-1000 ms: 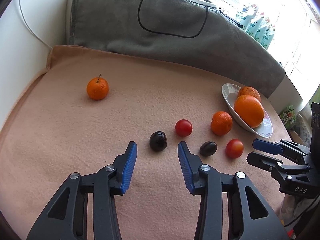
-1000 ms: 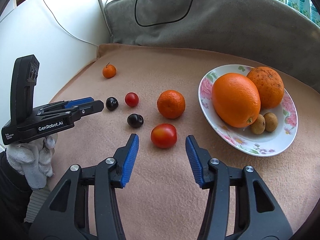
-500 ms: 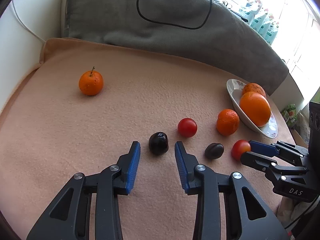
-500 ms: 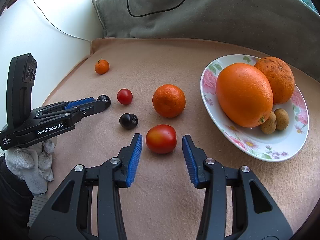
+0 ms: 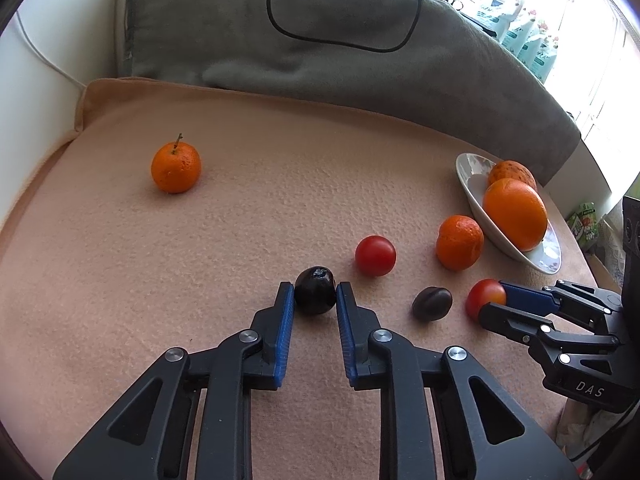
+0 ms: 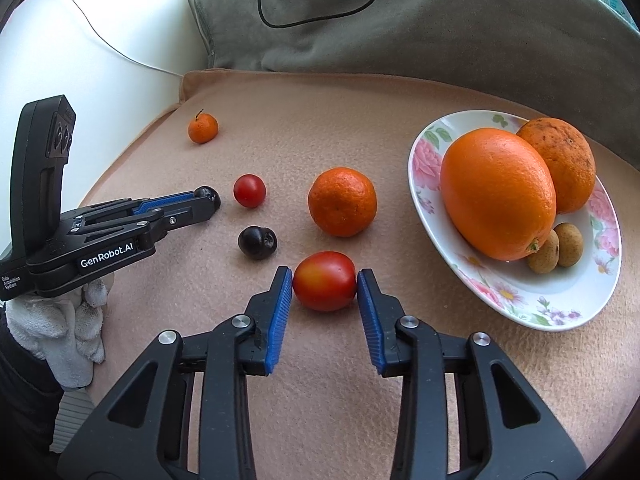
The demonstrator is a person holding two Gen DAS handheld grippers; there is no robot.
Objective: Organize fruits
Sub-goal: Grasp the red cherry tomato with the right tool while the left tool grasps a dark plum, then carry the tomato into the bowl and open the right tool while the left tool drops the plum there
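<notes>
1. Fruit lies scattered over the peach blanket, and I've got one piece bracketed in each tool.
2. My left gripper has both blue pads pressed against the sides of the dark plum, so I count that as clamped; the plum sits on the blanket, right at the fingertips.
3. My right gripper is closing on the red tomato, which lies between the jaws. Both pads look to be at its skin, so I read it as a grip just forming.
4. That tomato's long axis runs left to right, across the jaw gap, so the pads meet it at its ends.
5. What the next move hinges on, as I judge it: the floral plate lies to the right and a little farther from both tools, and my right hand is much the nearer one.
6. Left over on the blanket are a second plum, a smaller tomato, a mandarin near the plate, and a stemmed mandarin far left.
</notes>
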